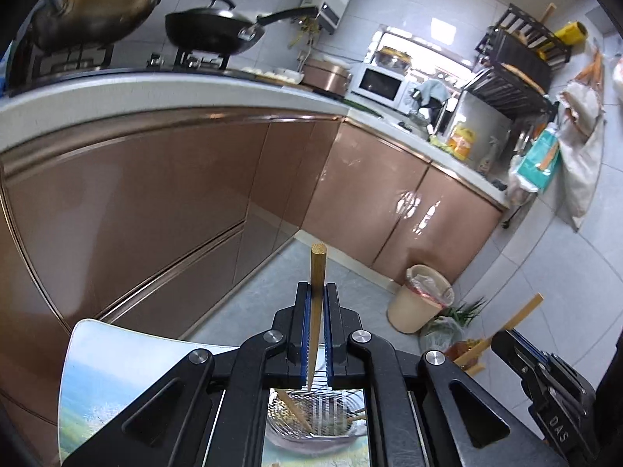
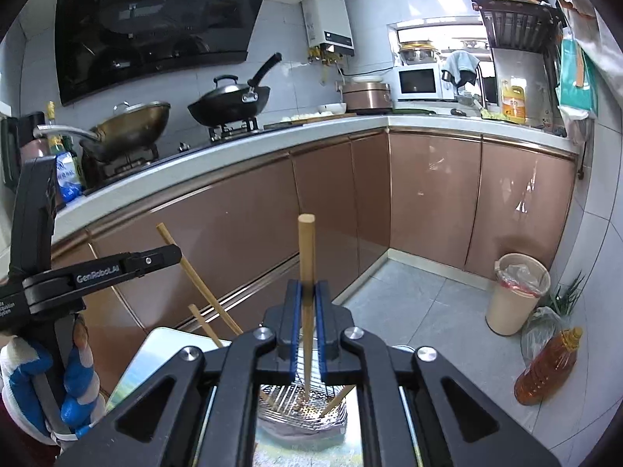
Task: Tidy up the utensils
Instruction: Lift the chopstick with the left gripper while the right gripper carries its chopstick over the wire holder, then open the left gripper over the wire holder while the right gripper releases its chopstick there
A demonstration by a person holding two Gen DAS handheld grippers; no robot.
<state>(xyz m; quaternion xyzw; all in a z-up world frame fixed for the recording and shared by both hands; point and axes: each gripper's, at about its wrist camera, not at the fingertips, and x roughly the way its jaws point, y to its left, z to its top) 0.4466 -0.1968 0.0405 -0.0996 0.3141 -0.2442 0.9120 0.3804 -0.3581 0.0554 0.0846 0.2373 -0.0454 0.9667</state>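
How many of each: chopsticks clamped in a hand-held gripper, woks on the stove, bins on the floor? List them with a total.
Clamped chopsticks: 2 (left chopstick in the left hand-held gripper; right chopstick in the right hand-held gripper)
Woks: 2 (steel wok, black wok)
Bins: 1 (bin)
Total: 5

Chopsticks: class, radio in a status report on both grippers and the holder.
Left gripper shut on a chopstick. Right gripper shut on another chopstick. Both tips over the metal holder. Nothing blocking.
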